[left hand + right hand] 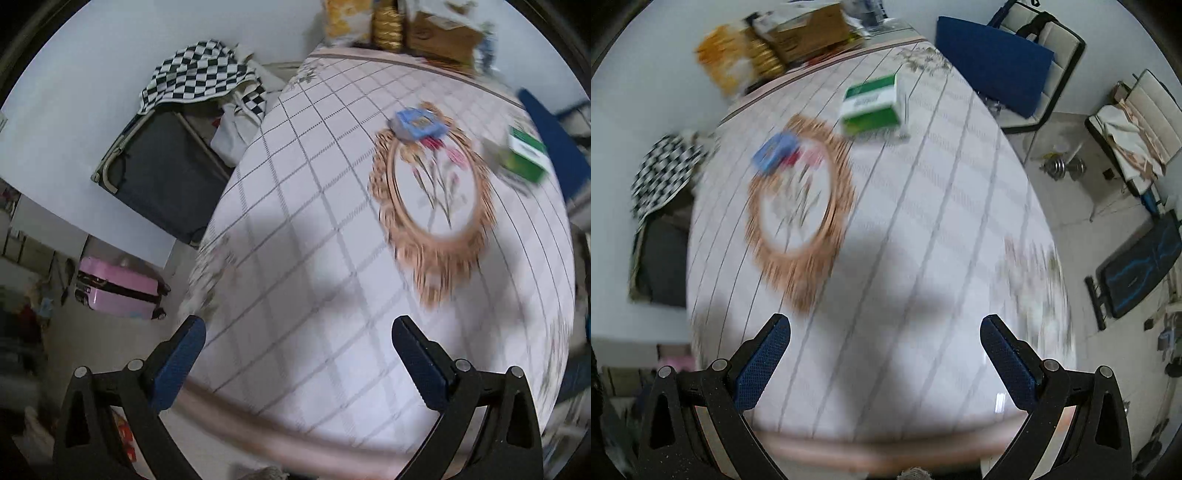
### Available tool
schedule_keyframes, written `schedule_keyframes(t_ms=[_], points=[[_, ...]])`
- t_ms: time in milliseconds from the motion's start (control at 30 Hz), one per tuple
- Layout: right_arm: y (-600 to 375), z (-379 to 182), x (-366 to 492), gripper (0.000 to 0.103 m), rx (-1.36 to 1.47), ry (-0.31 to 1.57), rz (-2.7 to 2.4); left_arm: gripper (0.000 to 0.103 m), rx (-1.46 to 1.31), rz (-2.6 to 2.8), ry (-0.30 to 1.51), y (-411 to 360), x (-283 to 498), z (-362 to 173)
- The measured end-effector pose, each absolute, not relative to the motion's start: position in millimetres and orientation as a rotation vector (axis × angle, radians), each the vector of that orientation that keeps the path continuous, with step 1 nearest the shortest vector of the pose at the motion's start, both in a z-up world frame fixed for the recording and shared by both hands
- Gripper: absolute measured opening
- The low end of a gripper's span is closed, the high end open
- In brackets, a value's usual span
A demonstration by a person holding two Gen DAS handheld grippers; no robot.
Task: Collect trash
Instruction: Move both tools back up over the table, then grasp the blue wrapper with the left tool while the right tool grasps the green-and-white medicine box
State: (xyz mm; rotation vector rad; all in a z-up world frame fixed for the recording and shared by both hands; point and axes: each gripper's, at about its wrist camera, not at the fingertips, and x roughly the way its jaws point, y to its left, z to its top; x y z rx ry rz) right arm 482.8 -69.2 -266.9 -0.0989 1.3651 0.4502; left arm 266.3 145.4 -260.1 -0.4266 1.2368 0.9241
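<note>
While both tools [297,363] [885,360] gape empty, blue box [417,123] & green box [871,105] sit apart, unobstructed.

Home: tablecloth-covered table [295,221], suitcase [118,291], chairs [1045,66]

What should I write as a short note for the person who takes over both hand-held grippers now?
Left hand-held gripper: open, empty, above the near part of the table.
Right hand-held gripper: open, empty, also over the near edge.
Blue box: on the far rim of the tablecloth's oval wreath print.
Green-and-white box: further back, toward the right.
Done: nothing picked up yet.
Left: collect both boxes. No bin is visible.
</note>
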Motion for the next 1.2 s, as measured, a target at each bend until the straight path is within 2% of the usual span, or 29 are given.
schedule_keyframes(t_ms=[100, 333, 600, 633, 733, 800, 833, 867, 967, 1100, 1200], points=[[-23, -287, 572, 0.103, -0.117, 1.365, 0.381, 0.103, -0.456, 0.957, 1.277, 177, 312, -274], [55, -335, 698, 0.103, -0.168, 1.405, 0.326, 0.103, -0.367, 0.900, 1.329, 220, 425, -300], [99, -376, 738, 0.103, -0.185, 1.499, 0.404, 0.102, -0.123, 0.713, 1.419, 242, 522, -339], [102, -376, 739, 0.103, -0.199, 1.497, 0.406, 0.100, -0.114, 0.700, 1.422, 243, 527, -342], [108, -382, 745, 0.103, -0.238, 1.514, 0.409, 0.081, -0.087, 0.644, 1.436, 242, 545, -351], [106, -386, 750, 0.103, -0.230, 1.532, 0.415, 0.057, -0.078, 0.616, 1.450, 244, 555, -360], [106, -389, 753, 0.103, -0.240, 1.530, 0.412, 0.052, -0.082, 0.608, 1.461, 245, 558, -365], [104, -392, 754, 0.103, -0.245, 1.532, 0.413, 0.040, -0.098, 0.601, 1.476, 248, 561, -371], [100, -398, 757, 0.097, -0.240, 1.549, 0.416, 0.028, -0.144, 0.609, 1.476, 258, 559, -376], [99, -399, 758, 0.095, -0.249, 1.533, 0.437, 0.013, -0.213, 0.622, 1.440, 268, 552, -367], [101, -395, 755, 0.094, -0.259, 1.500, 0.453, 0.008, -0.215, 0.635, 1.418, 261, 557, -361]])
